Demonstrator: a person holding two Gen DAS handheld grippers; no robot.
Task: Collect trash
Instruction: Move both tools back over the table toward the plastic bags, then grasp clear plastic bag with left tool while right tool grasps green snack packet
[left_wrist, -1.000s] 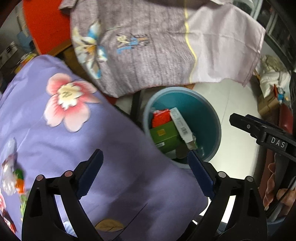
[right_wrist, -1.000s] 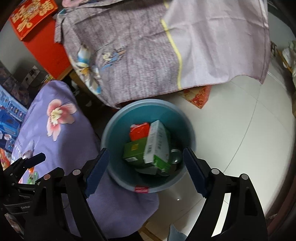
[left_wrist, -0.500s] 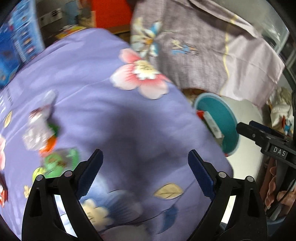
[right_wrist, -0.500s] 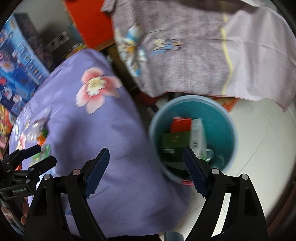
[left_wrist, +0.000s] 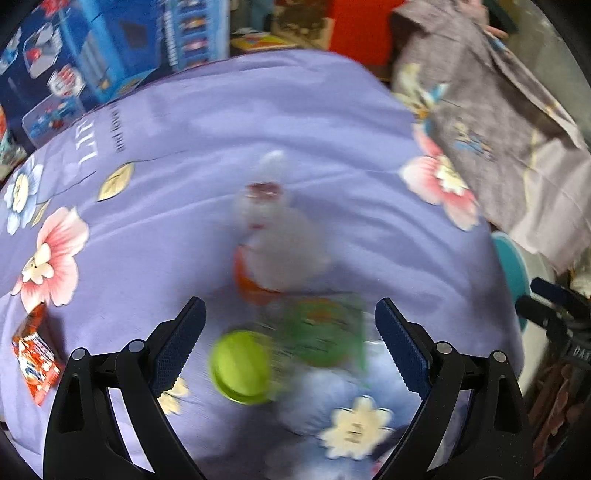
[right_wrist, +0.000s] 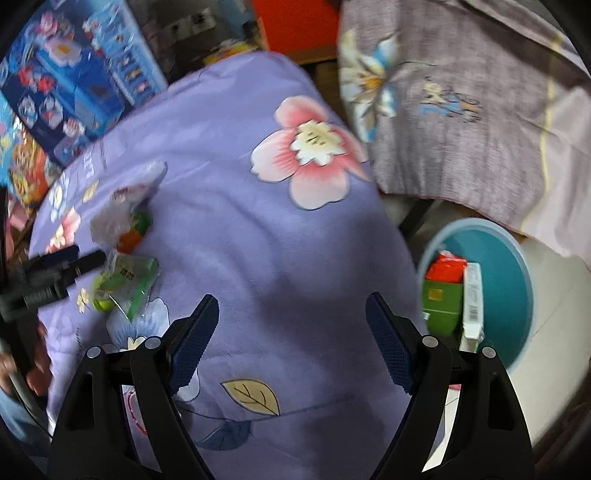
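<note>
My left gripper (left_wrist: 290, 349) is open and empty, right above a green wrapper (left_wrist: 321, 328) with a lime-green round lid (left_wrist: 240, 362) on the purple flowered cloth (left_wrist: 258, 129). A crumpled clear wrapper (left_wrist: 277, 236) with orange lies just beyond. A red packet (left_wrist: 35, 352) lies far left. My right gripper (right_wrist: 291, 339) is open and empty over the cloth (right_wrist: 258, 240). The teal bin (right_wrist: 513, 280) with boxes in it stands to its right. The green wrapper (right_wrist: 125, 280) and the left gripper (right_wrist: 48, 273) show at the left of the right wrist view.
Blue toy boxes (left_wrist: 92, 48) stand behind the table. A grey patterned cloth (right_wrist: 461, 110) hangs at the back right above the bin. The white floor (right_wrist: 554, 350) lies beside the bin. The bin's rim (left_wrist: 511, 273) shows at the right of the left wrist view.
Both grippers have swung left, away from the bin and over the cloth. The left one has come close above the green wrapper and lid. Both stay open.
</note>
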